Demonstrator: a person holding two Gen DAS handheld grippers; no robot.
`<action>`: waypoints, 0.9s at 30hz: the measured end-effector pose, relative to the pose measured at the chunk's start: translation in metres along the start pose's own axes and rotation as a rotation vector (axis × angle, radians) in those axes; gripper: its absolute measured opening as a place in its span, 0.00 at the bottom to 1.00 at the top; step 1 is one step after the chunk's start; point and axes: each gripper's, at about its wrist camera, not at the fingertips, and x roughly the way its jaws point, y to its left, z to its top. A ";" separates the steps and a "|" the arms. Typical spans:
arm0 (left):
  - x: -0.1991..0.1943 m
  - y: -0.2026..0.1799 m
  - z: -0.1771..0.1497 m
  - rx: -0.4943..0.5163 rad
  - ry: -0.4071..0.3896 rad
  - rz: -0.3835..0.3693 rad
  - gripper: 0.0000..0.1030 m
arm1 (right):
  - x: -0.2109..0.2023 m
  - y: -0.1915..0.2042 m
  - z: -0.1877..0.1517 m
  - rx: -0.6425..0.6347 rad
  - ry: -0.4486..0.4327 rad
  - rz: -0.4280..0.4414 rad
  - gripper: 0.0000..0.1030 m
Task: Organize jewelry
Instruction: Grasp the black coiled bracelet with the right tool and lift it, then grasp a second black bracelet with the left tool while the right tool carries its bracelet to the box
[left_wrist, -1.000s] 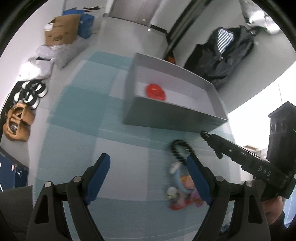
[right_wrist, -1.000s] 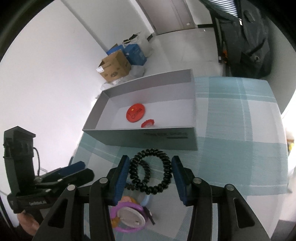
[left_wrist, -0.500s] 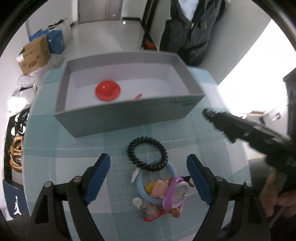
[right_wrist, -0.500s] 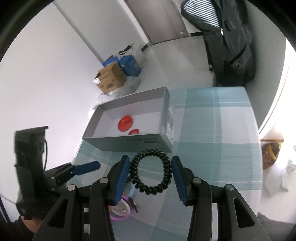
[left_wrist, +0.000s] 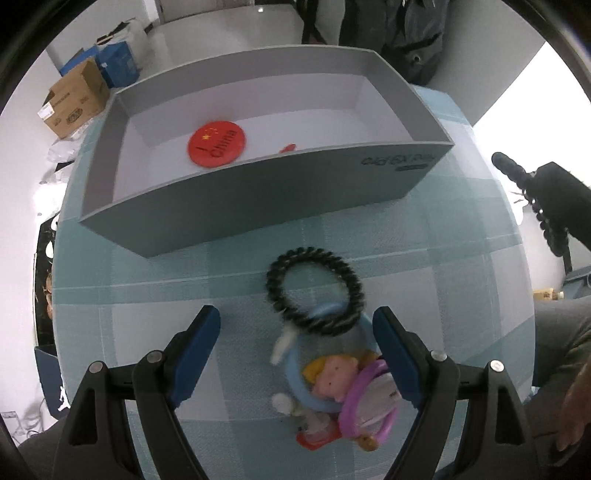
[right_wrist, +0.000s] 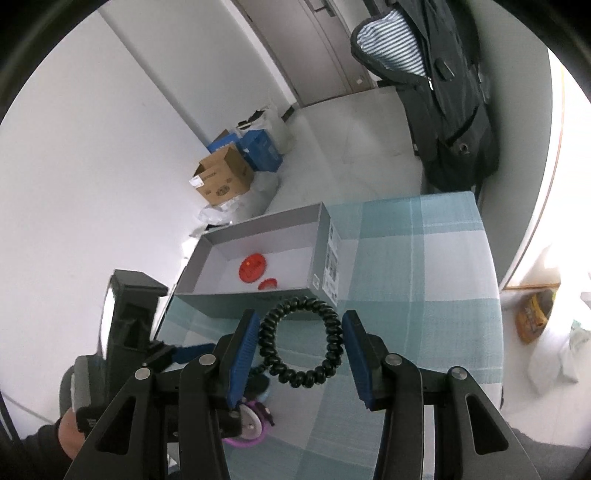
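My right gripper (right_wrist: 299, 341) is shut on a black coil hair tie (right_wrist: 334, 350) and holds it in the air above the checked tablecloth, short of the grey box (right_wrist: 258, 297). In the left wrist view that gripper (left_wrist: 532, 184) shows at the right edge with its tie. My left gripper (left_wrist: 295, 332) stands open, pointing down over a second black coil tie (left_wrist: 280, 275) on the cloth. That tie overlaps a pile with a blue ring (left_wrist: 295, 384), a pink doll charm (left_wrist: 334, 376) and a purple ring (left_wrist: 364, 398). Nothing is pressed between the left pads.
The grey box (left_wrist: 221, 206) holds a red round badge (left_wrist: 216, 144) and a small red piece (left_wrist: 287, 148). Beyond the table, cardboard boxes (right_wrist: 221, 181) sit by the wall and a dark jacket (right_wrist: 454, 110) hangs at the right. A person's hand (right_wrist: 70, 424) holds the left gripper.
My left gripper has swung over the pile and tilted down, so the pile and second tie now lie between its fingers. My right gripper has risen with its coil tie still held.
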 end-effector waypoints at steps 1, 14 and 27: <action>0.000 -0.002 0.001 0.015 0.004 0.011 0.79 | -0.001 0.000 0.000 0.000 -0.002 0.002 0.44; -0.001 -0.022 0.001 0.133 0.013 0.038 0.44 | -0.012 -0.006 0.003 0.022 -0.034 0.012 0.44; -0.019 -0.019 -0.005 0.123 -0.054 -0.029 0.38 | -0.010 -0.006 0.002 0.029 -0.028 0.010 0.44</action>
